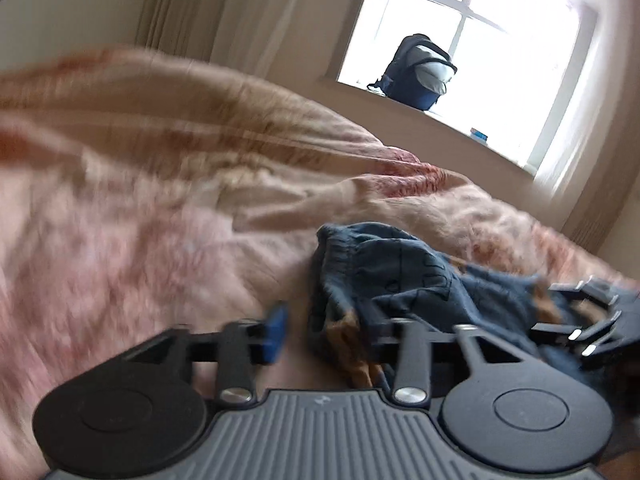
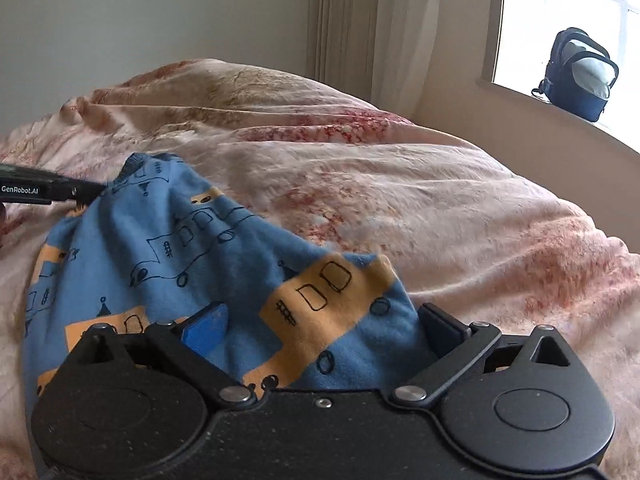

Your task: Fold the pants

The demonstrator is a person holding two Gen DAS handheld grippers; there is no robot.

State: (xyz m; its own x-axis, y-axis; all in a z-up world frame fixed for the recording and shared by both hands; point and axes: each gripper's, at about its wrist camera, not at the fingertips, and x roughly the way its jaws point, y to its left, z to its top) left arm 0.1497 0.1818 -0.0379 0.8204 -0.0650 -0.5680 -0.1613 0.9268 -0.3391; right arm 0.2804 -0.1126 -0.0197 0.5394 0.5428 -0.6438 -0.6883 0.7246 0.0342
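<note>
The right gripper (image 2: 324,320) stands apart around the blue patterned pants (image 2: 192,240) on the bed (image 2: 440,200); the left gripper (image 1: 332,320) also stands apart. Both should clamp matching edges before lifting.

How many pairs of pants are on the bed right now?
1. The blue pants with orange vehicle print lie on the pink bedspread, between the left claw and right claw. More could be hidden out of view.
</note>
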